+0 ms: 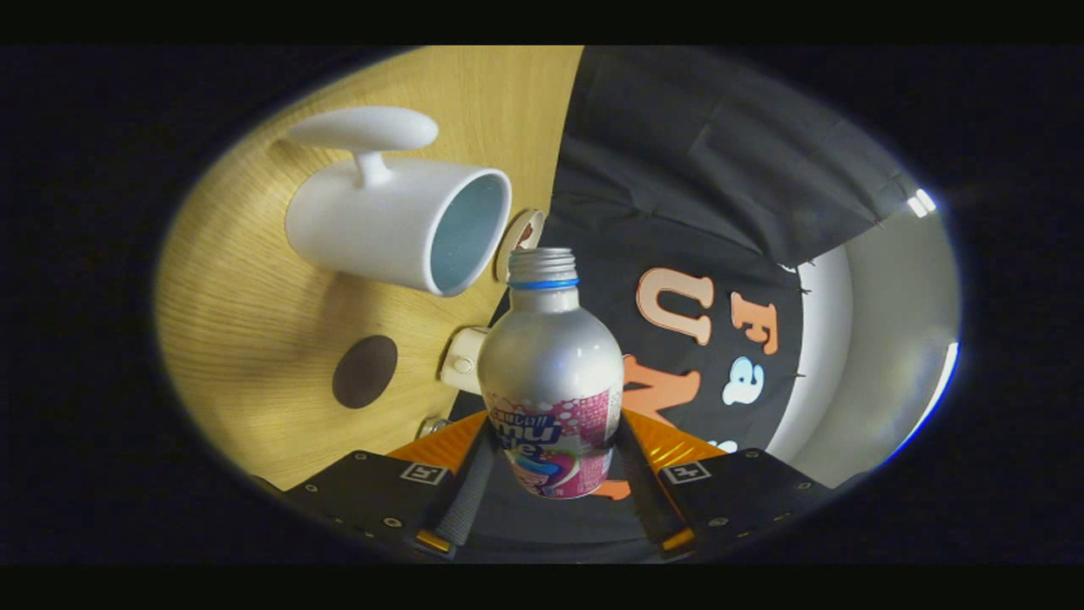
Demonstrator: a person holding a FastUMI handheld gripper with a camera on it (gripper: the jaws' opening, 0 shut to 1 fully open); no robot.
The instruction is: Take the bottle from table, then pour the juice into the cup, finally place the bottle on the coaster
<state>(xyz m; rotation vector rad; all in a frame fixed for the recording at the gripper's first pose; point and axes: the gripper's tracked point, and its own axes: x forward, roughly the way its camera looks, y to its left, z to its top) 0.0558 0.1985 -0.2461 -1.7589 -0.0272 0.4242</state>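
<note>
- Gripper view shows the gripper [552, 474] closed around a bottle [552, 381], one finger [471, 496] pressing on each side of its lower, labelled part.
- Bottle is silver with a pink label, a blue ring at the neck and an open threaded mouth with no cap on it.
- Whole scene sits turned sideways, so the wooden table [246, 280] stands like a wall beside the bottle.
- White cup [398, 224] with a handle stands on the table, its open mouth facing the bottle's neck and just beside it.
- Dark round coaster [364, 371] lies on the table, apart from the cup and nearer the fingers.
- Small white object [463, 360] sits at the table's edge, partly behind the bottle.
</note>
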